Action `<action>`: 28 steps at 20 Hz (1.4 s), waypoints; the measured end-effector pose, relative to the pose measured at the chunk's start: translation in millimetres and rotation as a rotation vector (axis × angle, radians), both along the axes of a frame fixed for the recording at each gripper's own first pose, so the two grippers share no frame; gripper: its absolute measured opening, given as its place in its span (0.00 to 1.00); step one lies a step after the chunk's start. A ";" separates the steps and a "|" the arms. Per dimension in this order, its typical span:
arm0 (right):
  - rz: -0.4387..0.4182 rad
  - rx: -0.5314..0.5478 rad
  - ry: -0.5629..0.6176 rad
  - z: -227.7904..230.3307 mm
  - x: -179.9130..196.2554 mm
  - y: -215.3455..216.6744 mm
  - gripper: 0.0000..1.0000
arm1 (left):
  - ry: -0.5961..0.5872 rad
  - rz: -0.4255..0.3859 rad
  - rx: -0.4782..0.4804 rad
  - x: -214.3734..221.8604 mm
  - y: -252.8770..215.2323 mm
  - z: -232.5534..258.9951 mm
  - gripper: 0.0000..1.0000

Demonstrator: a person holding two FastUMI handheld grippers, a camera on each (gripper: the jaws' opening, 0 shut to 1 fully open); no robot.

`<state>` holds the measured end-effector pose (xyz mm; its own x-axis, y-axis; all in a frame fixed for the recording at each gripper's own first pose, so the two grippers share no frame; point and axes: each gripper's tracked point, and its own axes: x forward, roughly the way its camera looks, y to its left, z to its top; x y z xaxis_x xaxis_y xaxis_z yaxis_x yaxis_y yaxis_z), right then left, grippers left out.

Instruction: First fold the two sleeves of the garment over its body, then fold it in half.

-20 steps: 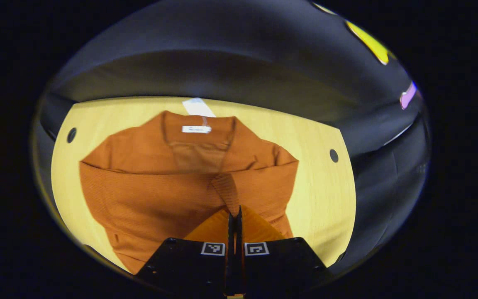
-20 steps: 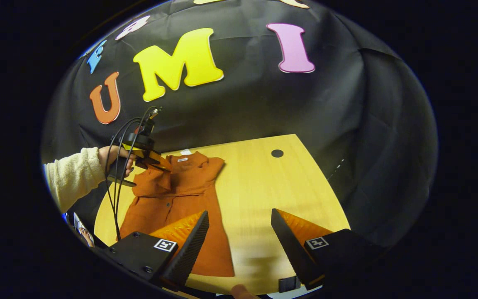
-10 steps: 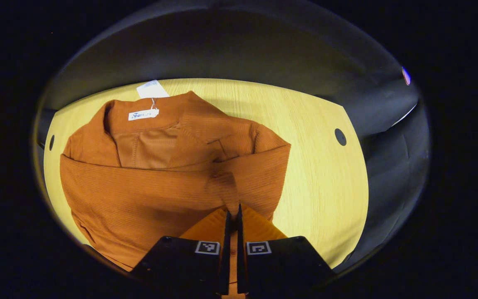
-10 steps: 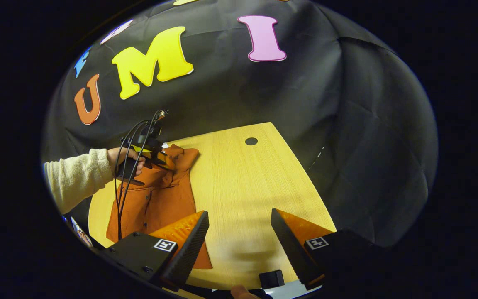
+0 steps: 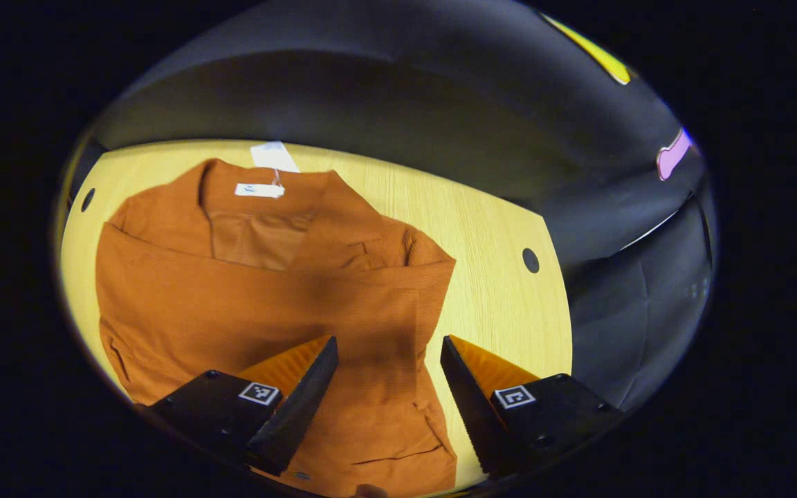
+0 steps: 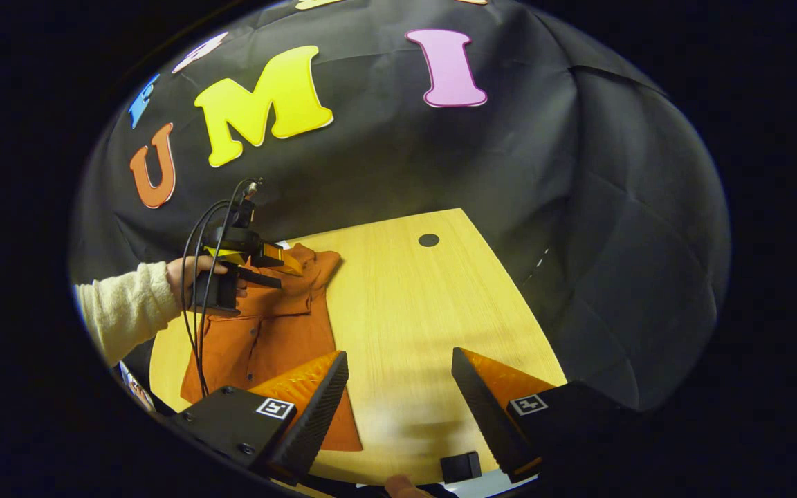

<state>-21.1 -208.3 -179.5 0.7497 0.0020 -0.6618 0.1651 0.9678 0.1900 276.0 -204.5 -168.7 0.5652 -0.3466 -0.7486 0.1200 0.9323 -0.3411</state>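
Note:
A rust-orange garment (image 5: 246, 304) lies flat on the wooden table (image 5: 495, 228), collar at the far edge with a white tag (image 5: 260, 190). A sleeve (image 5: 281, 308) lies folded across its chest. My left gripper (image 5: 388, 353) hovers open just above the folded sleeve, nothing between its fingers. In the right gripper view the same garment (image 6: 267, 332) lies at the table's left, and the left gripper (image 6: 274, 259) shows above its collar end, held by a hand in a cream sleeve (image 6: 129, 311). My right gripper (image 6: 398, 370) is open over bare table (image 6: 426, 311), right of the garment's hem.
Round cable holes sit in the tabletop (image 5: 530, 260) (image 6: 428, 240). A white paper tag (image 5: 274, 156) lies past the collar. Black cables (image 6: 198, 277) hang from the left gripper. A small dark block (image 6: 459, 467) sits near the table's front edge. Black cloth walls surround the table.
My left gripper was shut on the sleeve's cuff; it has opened and let the sleeve drop across the garment's body. The right gripper stayed open, shifting only slightly.

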 end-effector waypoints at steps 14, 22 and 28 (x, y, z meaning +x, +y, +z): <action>0.202 0.001 0.026 -39.3 5.4 133.4 0.96 | -0.345 0.174 0.333 -161.3 221.5 27.9 0.99; 0.271 -0.045 0.098 -76.7 0.7 179.2 0.97 | -0.260 0.238 0.347 -236.7 290.3 -22.5 0.99; 0.292 -0.077 0.207 -117.8 -10.5 159.9 0.93 | -0.191 0.239 0.307 -266.2 323.1 -43.3 0.99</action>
<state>-31.7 -48.4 -297.3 0.5753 0.1399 -0.8059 -0.0927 0.9901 0.1057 9.7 118.6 -212.0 0.7410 0.0332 -0.6707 -0.0776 0.9963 -0.0365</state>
